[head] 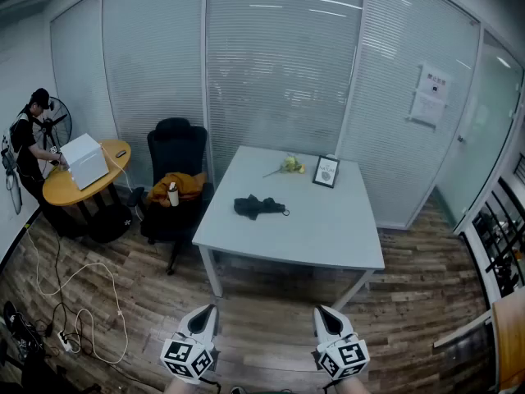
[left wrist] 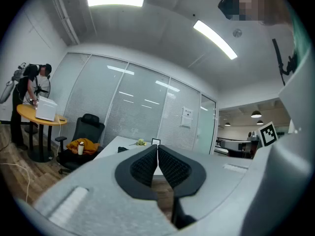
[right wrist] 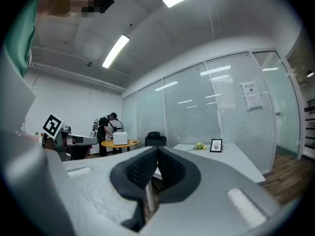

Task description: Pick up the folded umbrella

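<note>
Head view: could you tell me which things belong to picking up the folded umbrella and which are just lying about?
For the job: folded umbrella, left gripper, right gripper.
Lying about: picture frame, flowers, office chair, white box.

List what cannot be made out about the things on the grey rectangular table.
- Black folded umbrella: head view, too small to show its handle or strap; left gripper view, only a dark speck.
- Small black-framed picture: its content too small in every view.
- Yellow flower bunch: head view, kind too small to tell.
</note>
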